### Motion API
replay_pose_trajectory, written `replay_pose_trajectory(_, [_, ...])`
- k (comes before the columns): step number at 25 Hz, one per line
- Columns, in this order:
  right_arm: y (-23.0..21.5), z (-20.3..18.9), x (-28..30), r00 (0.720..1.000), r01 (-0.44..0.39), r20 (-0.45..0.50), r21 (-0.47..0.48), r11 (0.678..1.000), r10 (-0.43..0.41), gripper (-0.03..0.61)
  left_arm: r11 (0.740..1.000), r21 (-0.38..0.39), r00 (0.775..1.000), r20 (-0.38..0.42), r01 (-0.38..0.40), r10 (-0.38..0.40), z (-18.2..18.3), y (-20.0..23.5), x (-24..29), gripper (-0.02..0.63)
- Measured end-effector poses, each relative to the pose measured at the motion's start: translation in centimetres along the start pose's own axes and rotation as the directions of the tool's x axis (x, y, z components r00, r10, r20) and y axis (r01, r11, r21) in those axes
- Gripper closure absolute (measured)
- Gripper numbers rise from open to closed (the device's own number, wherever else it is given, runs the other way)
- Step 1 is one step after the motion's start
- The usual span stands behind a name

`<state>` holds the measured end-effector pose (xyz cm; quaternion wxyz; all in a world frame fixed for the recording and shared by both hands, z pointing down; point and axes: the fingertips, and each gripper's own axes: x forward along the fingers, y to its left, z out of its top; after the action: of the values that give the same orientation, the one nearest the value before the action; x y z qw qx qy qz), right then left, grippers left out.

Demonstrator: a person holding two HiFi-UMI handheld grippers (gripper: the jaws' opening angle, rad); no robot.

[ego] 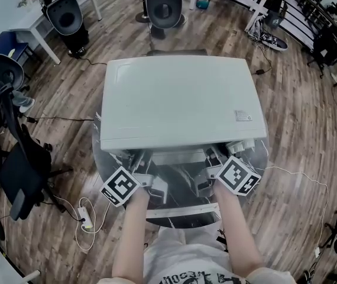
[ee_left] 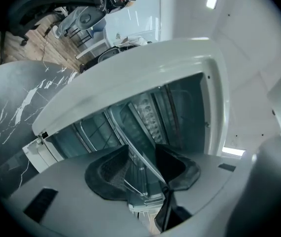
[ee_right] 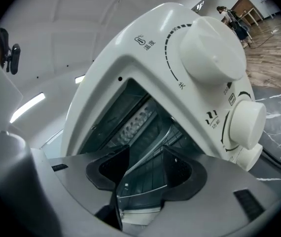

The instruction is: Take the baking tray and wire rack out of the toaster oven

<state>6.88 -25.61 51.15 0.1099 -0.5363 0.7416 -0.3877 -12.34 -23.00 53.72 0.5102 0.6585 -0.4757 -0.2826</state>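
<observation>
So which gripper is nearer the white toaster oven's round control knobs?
Right. The right gripper sits just beside the round white knobs; the left gripper is at the toaster oven's opposite side.

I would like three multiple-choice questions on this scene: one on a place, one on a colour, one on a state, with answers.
1. The toaster oven stands on: A) a shelf B) a round dark table C) a stove.
2. Its colour is: A) black B) red C) white.
3. The jaws of the left gripper and the right gripper are: A) apart B) pressed together C) out of sight.
Answers: 1 B, the dark top shows beside it; 2 C, its body is white; 3 A, each gripper view shows a gap between them.
</observation>
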Motion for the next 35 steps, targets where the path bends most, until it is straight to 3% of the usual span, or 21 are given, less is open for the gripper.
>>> replay_pose_trajectory(4, [-0.4, 0.5, 1.1, 1.000, 0.017, 0.002, 0.008, 1.000, -0.017, 0.397, 0.999, -0.020, 0.999, 0.008, -0.033, 0.033, 0.5, 0.9, 0.8, 0.465])
replay_pose_trajectory(7, [-0.7, 0.4, 1.8, 0.999, 0.049, -0.005, 0.010, 0.999, -0.049, 0.397, 0.998, -0.031, 0.999, 0.007, -0.051, 0.051, 0.6, 1.4, 1.0, 0.503])
replay_pose_trajectory(14, [-0.8, 0.3, 1.8, 0.999, 0.050, 0.004, 0.051, 0.997, -0.050, 0.414, 0.998, -0.046, 0.999, -0.008, -0.043, 0.042, 0.5, 1.4, 0.8, 0.514])
replay_pose_trajectory(35, [-1.0, -1.7, -2.0, 0.998, 0.064, -0.016, 0.037, 0.997, -0.064, 0.430, 0.996, -0.062, 0.995, -0.080, -0.060, 0.055, -2.6, 2.6, -2.9, 0.534])
